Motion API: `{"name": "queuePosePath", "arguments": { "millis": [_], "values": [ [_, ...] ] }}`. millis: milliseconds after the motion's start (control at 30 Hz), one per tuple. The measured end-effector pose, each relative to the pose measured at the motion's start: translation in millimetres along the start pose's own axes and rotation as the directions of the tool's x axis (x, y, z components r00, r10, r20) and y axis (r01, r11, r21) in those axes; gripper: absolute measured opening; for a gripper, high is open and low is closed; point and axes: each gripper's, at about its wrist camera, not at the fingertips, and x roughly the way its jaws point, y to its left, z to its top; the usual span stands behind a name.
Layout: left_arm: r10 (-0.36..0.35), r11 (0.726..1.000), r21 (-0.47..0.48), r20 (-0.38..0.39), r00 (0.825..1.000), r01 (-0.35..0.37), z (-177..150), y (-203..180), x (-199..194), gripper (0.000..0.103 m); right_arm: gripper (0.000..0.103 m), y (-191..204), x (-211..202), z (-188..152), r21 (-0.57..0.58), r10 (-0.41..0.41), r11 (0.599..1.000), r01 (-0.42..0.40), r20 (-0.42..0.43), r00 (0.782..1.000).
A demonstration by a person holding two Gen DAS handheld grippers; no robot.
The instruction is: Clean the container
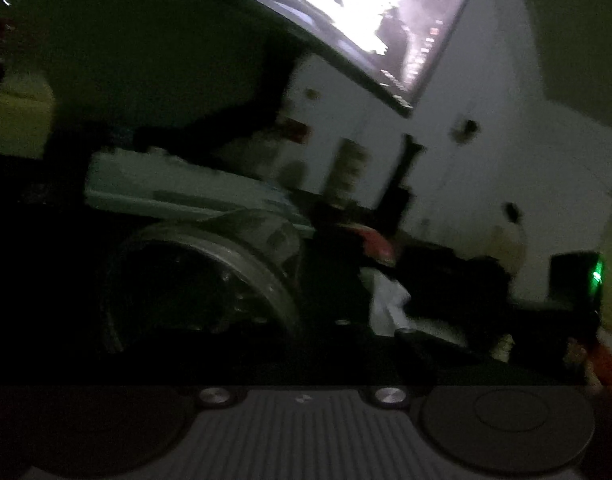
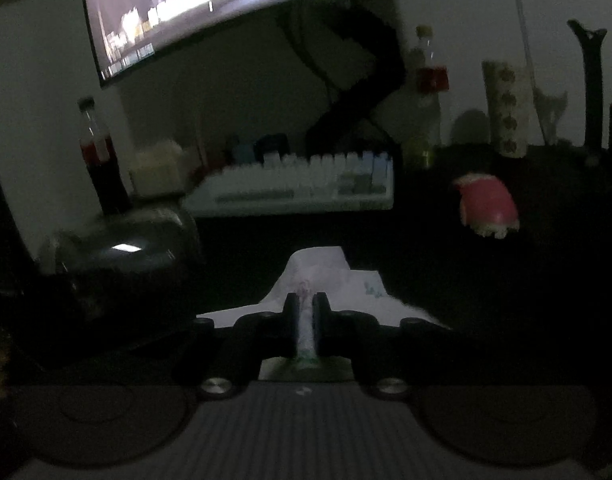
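Observation:
The scene is very dark. A clear round container [image 1: 209, 264] lies tilted close in front of the left wrist camera, its open rim facing it. In the right wrist view the container [image 2: 121, 248] sits at the left with a glint on its side. My left gripper's fingers are lost in the darkness beside the container's rim, and I cannot tell whether they pinch it. My right gripper [image 2: 306, 308] is shut on a white tissue [image 2: 326, 276], which spreads out ahead of the fingers [image 2: 291, 312]. The left wrist view shows the same tissue [image 1: 386, 300] to the container's right.
A lit monitor [image 2: 265, 0] hangs above a white keyboard [image 2: 297, 188] at the back of the dark desk. A dark bottle [image 2: 101, 160] stands behind the container. A pink-and-white object [image 2: 486, 204], a patterned tube [image 2: 506, 108] and a red-labelled bottle [image 2: 430, 80] stand at the right.

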Motion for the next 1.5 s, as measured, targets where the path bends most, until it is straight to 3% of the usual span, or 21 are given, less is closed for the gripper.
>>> {"name": "queuePosePath", "arguments": {
  "millis": [133, 333, 433, 600, 633, 667, 733, 900, 1067, 1367, 1500],
  "values": [
    [-0.201, 0.979, 0.033, -0.025, 0.979, 0.202, -1.7, 3.8, -11.3, 0.006, 0.009, 6.2, -20.8, 7.6, -0.017, 0.016, 1.0, -0.015, 0.049, 0.999],
    [-0.27, 0.961, 0.032, -0.09, 0.959, 0.274, -7.1, 10.8, -13.4, 0.01, 0.009, 21.5, -1.7, -3.5, -0.115, -0.08, 0.99, 0.077, -0.021, 0.997],
    [-0.187, 0.981, 0.039, -0.099, 0.977, 0.191, -7.7, 12.5, -13.3, 0.035, 0.009, 21.8, 12.2, -13.0, -0.137, -0.127, 0.984, 0.117, -0.066, 0.99],
    [-0.114, 0.991, 0.07, -0.053, 0.992, 0.117, -4.8, 7.5, -15.1, 0.041, 0.015, 16.9, 20.7, -22.7, -0.131, -0.151, 0.982, 0.139, -0.084, 0.985],
    [-0.081, 0.992, 0.094, -0.027, 0.996, 0.084, -4.4, 4.0, -16.7, 0.045, 0.027, 15.1, 19.6, -23.3, -0.123, -0.149, 0.983, 0.139, -0.081, 0.985],
    [-0.046, 0.991, 0.127, 0.01, 0.999, 0.044, -4.6, -1.0, -19.4, 0.045, 0.038, 13.0, 17.5, -23.2, -0.117, -0.146, 0.984, 0.136, -0.075, 0.986],
    [0.002, 0.984, 0.177, 0.069, 0.998, -0.014, -5.0, -9.5, -23.6, 0.045, 0.043, 8.7, 11.8, -22.5, -0.109, -0.136, 0.986, 0.129, -0.055, 0.989],
    [0.068, 0.983, 0.168, 0.057, 0.996, -0.077, -4.5, -12.2, -13.3, 0.045, 0.06, -1.3, -0.5, -20.2, -0.076, -0.138, 0.988, 0.134, -0.039, 0.99],
    [0.187, 0.977, 0.107, -0.017, 0.982, -0.184, -8.3, -0.2, 9.3, 0.047, 0.062, -6.7, -5.2, -21.7, -0.057, -0.132, 0.99, 0.13, -0.045, 0.99],
    [0.192, 0.979, 0.069, -0.009, 0.981, -0.19, -6.6, 4.1, 11.4, 0.049, 0.059, -1.3, -6.3, -27.3, -0.082, -0.138, 0.988, 0.132, -0.07, 0.988],
    [0.212, 0.974, 0.086, -0.003, 0.977, -0.211, -7.1, 0.9, 13.8, 0.053, 0.067, 4.6, -4.7, -26.3, -0.113, -0.141, 0.985, 0.131, -0.082, 0.987]
  ]
}}
